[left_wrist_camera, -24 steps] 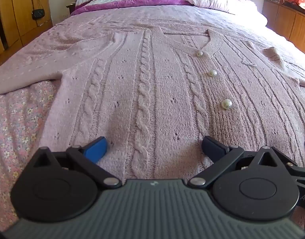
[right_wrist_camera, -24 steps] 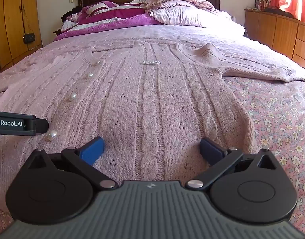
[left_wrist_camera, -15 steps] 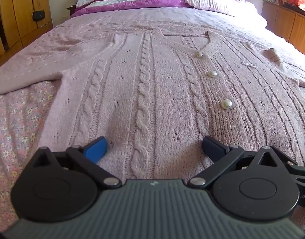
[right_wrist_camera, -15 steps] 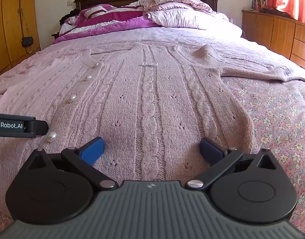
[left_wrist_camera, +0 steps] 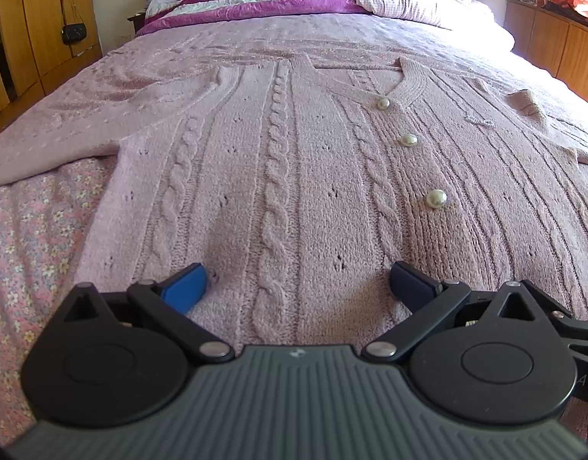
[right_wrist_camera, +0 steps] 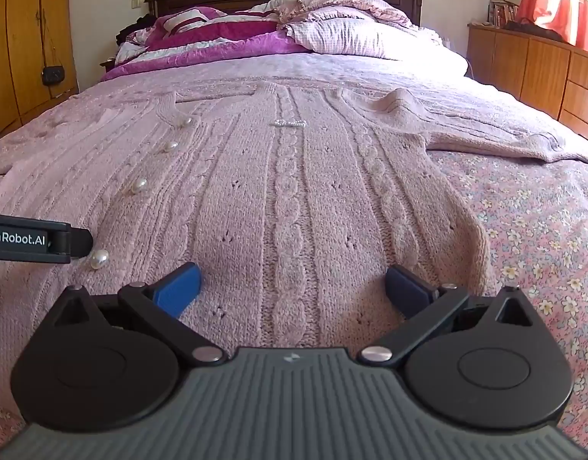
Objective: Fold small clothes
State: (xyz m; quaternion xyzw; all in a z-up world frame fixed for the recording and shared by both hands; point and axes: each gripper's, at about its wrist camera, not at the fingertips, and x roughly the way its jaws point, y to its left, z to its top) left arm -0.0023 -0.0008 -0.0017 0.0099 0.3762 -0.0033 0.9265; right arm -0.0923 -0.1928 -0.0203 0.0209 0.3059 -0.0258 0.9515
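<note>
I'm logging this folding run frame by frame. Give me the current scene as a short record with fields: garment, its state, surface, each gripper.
garment: pink cable-knit cardigan with pearl buttons
state: spread flat and unfolded, front up, buttoned, sleeves out to both sides
surface: bed with a floral sheet; pillows and purple bedding at the head
left gripper: jaws wide open, low over the hem, left of the button row
right gripper: jaws wide open, low over the hem, right of the button row
fold progress: none visible yet
</note>
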